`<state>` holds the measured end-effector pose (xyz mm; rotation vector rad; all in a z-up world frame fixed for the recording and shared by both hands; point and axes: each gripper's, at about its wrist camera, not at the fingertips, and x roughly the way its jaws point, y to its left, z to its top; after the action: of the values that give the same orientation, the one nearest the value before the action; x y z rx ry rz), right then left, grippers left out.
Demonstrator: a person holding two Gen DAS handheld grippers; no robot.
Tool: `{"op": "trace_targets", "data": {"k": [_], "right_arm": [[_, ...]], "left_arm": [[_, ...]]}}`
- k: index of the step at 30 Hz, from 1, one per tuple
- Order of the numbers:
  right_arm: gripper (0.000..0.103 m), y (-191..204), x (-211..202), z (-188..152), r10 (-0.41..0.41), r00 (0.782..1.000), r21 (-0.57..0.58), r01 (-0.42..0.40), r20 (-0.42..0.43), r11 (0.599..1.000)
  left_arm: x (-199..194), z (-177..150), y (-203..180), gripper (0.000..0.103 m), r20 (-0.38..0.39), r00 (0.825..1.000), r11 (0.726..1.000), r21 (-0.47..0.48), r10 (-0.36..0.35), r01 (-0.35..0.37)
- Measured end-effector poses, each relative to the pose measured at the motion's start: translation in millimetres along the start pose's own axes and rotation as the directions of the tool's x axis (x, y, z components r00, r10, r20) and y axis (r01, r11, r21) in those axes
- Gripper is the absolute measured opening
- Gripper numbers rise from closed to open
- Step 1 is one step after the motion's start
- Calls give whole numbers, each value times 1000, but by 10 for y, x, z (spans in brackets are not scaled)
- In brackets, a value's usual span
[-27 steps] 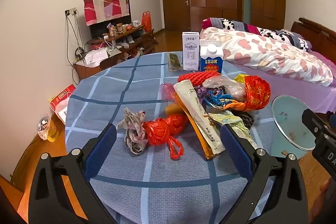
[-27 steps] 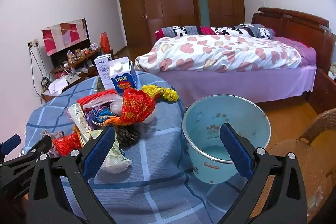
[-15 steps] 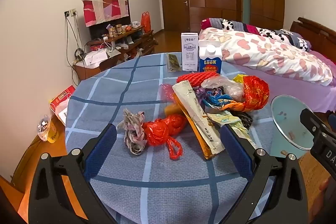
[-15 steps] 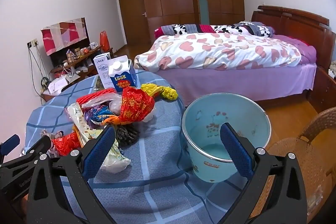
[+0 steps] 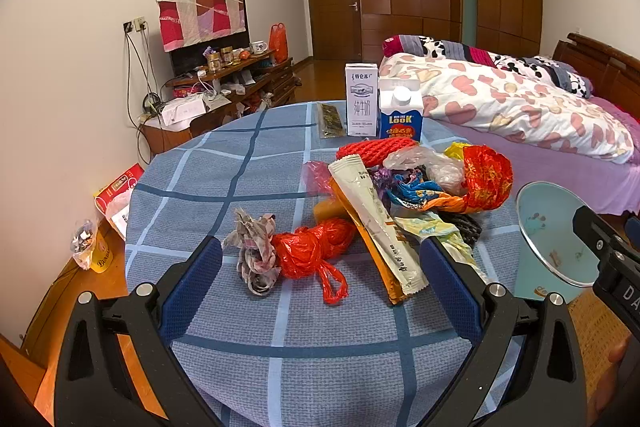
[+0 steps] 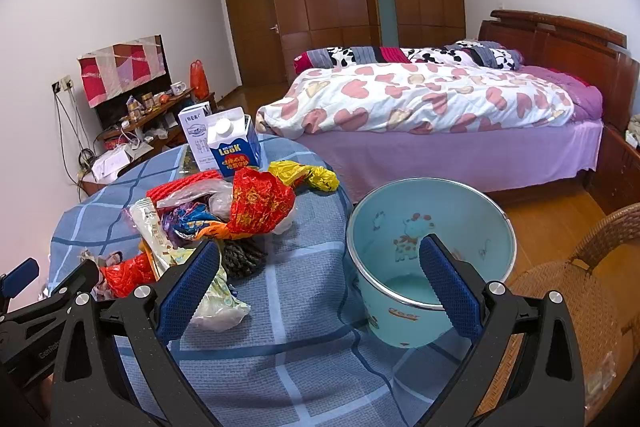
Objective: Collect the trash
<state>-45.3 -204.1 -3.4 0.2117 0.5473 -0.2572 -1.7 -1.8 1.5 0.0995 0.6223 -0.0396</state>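
A heap of trash lies on a round table with a blue checked cloth (image 5: 224,183): a crumpled paper wad (image 5: 254,253), a knotted red plastic bag (image 5: 310,251), a long white snack wrapper (image 5: 378,227), a red foil wrapper (image 5: 486,177) (image 6: 258,203), a yellow bag (image 6: 306,175). My left gripper (image 5: 320,265) hovers open above the near edge, nothing between its fingers. My right gripper (image 6: 320,259) is open too, over the table's right side, beside a light blue bucket (image 6: 430,251) (image 5: 554,231) that stands off the table edge.
Two milk cartons (image 5: 384,111) (image 6: 224,143) stand at the table's far edge by a dark flat packet (image 5: 329,117). A bed (image 6: 440,107) lies beyond, a wicker chair (image 6: 572,291) at right, a cluttered TV stand (image 5: 224,83) at left.
Both views have shifted only slightly; the trash sits a touch lower in each frame. Both grippers stay open and nothing on the table has moved.
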Motion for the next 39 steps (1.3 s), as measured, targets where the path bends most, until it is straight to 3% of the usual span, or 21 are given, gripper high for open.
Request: {"op": "trace_targets", "data": {"k": [39], "right_arm": [[98,-13,-9,-11,4,1000,7,-4,-3,1000]], "left_arm": [[-33,11,-24,97,3,1000,1000,3,-4,4]]}}
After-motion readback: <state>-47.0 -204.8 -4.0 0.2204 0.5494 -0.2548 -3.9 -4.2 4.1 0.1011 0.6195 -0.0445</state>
